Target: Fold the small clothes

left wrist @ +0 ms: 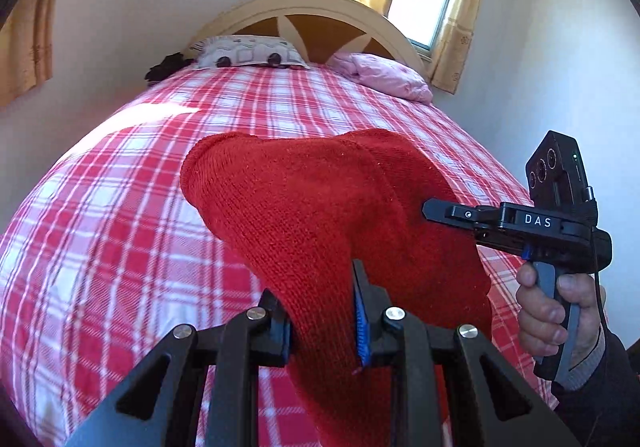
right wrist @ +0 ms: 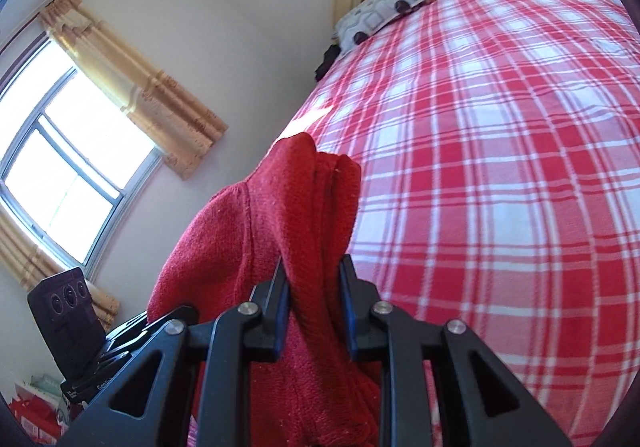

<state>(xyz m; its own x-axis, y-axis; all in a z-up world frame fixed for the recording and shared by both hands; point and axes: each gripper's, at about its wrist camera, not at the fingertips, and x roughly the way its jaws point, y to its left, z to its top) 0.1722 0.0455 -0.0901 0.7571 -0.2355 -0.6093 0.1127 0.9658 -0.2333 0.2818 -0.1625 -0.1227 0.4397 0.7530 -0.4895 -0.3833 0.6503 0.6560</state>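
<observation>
both tools, left tool [left wrist: 322, 311] and right tool [right wrist: 314, 311], clamp the red knit garment [left wrist: 320, 207] above the bed [left wrist: 120, 227]; next, lay it flat.

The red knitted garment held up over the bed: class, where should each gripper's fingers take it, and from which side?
Grip the red knitted garment at its near edge, one bunched end per gripper, coming from the foot of the checked bed. The knit hangs limp, so the left gripper and right gripper pinch gathered edge folds.

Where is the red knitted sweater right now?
The red knitted sweater is held up above the red plaid bedspread, pinched between the left gripper and the right gripper; it fills the middle of both wrist views.
</observation>
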